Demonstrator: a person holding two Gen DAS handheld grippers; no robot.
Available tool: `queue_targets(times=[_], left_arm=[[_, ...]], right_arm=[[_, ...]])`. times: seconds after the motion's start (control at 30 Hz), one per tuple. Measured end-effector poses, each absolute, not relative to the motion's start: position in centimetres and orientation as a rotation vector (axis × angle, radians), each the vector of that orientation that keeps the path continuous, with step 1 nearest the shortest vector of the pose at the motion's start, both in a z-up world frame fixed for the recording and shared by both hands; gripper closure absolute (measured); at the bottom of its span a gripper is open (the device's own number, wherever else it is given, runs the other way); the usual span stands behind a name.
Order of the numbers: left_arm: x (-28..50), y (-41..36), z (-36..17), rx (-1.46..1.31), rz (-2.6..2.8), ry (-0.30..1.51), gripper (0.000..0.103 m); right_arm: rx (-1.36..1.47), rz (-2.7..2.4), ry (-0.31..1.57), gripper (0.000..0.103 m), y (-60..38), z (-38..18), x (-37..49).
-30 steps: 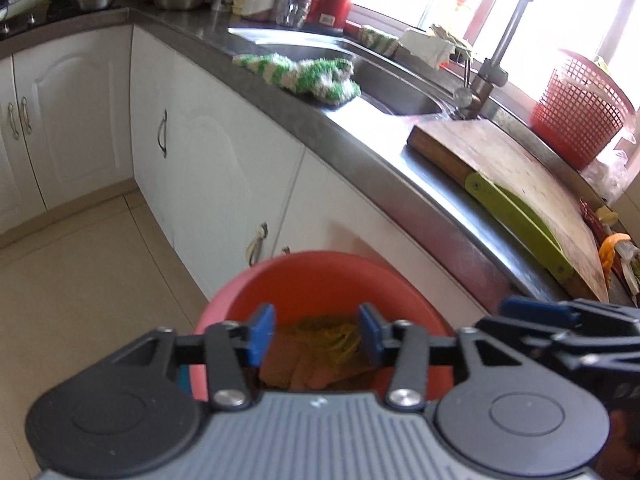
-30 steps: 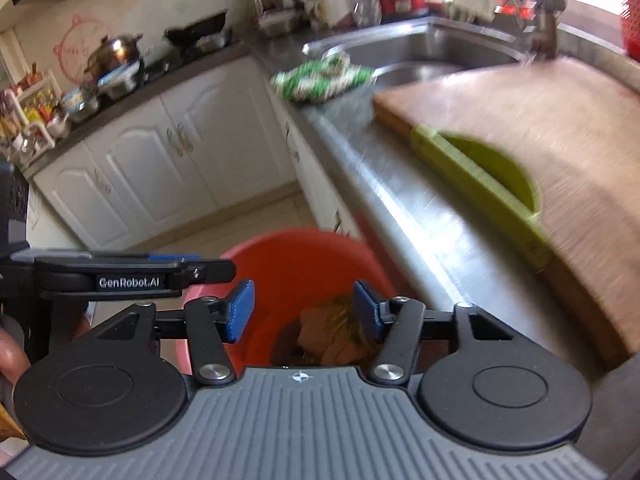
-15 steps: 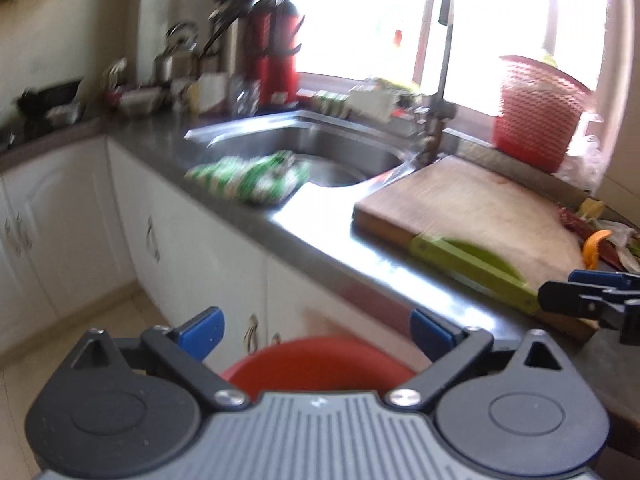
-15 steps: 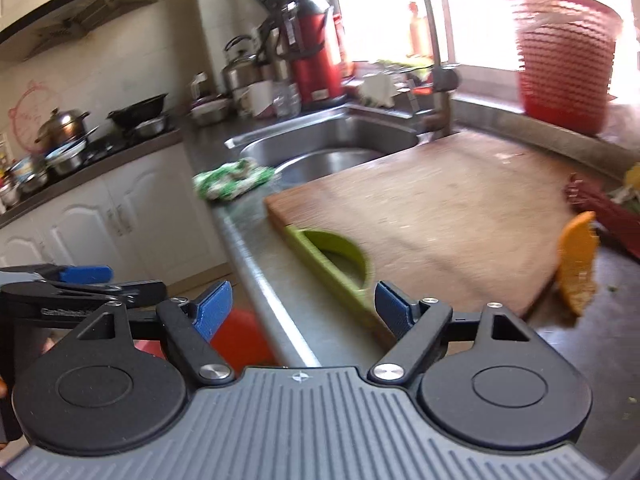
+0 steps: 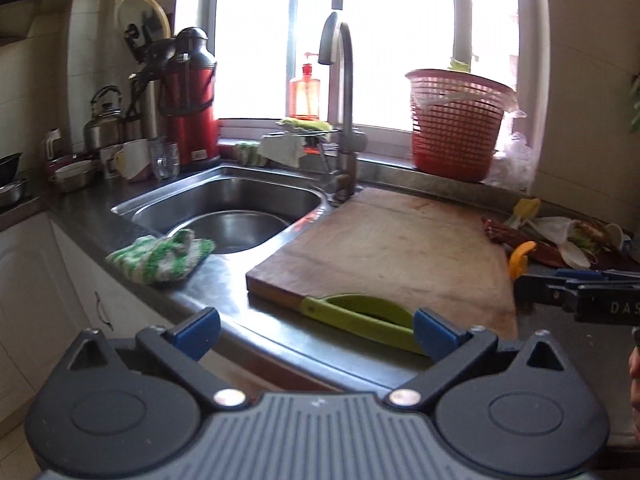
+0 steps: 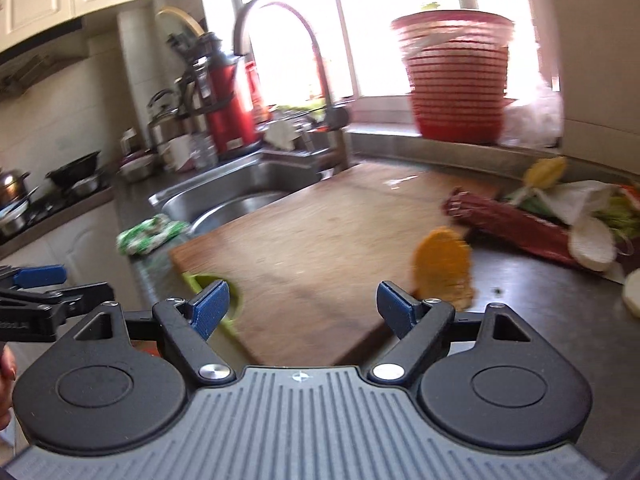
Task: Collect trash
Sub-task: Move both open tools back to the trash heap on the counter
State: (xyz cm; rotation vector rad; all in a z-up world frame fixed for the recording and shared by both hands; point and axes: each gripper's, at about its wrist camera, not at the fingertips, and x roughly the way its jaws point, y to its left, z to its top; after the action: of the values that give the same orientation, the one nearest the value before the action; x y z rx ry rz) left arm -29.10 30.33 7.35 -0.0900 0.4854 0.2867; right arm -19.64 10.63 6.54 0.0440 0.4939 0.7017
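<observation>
Kitchen scraps lie on the dark counter to the right of a wooden cutting board point(image 5: 400, 252) point(image 6: 320, 240): an orange peel point(image 6: 442, 266) point(image 5: 520, 254), a dark red wrapper point(image 6: 512, 224) point(image 5: 516, 236), white and green vegetable bits point(image 6: 592, 236) point(image 5: 572, 240). My left gripper point(image 5: 316, 334) is open and empty, above the counter's front edge facing the board's green handle point(image 5: 360, 314). My right gripper point(image 6: 304, 304) is open and empty over the board's near corner, the peel just beyond its right finger. Each gripper shows at the edge of the other's view.
A steel sink point(image 5: 224, 208) with a tall faucet point(image 5: 340, 112) lies left of the board, a green-white cloth point(image 5: 160, 258) on its front rim. A red mesh basket point(image 5: 456, 128) stands on the window sill. A red thermos point(image 5: 188, 100), kettle and cups crowd the back left.
Both grippers rose from over the orange bin of scraps by the cabinets and swung up toward the counter. Their jaws went from half closed to wide open. The bin has left both views.
</observation>
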Motion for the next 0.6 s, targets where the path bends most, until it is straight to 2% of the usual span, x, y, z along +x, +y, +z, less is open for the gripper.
queue_targets(times=[0.6], left_arm=[[-26.8, 24.4, 9.0, -0.110, 0.132, 0.512, 0.001]], right_arm=[[0.152, 0.382, 0.424, 0.001, 0.0, 5.5, -17.3]])
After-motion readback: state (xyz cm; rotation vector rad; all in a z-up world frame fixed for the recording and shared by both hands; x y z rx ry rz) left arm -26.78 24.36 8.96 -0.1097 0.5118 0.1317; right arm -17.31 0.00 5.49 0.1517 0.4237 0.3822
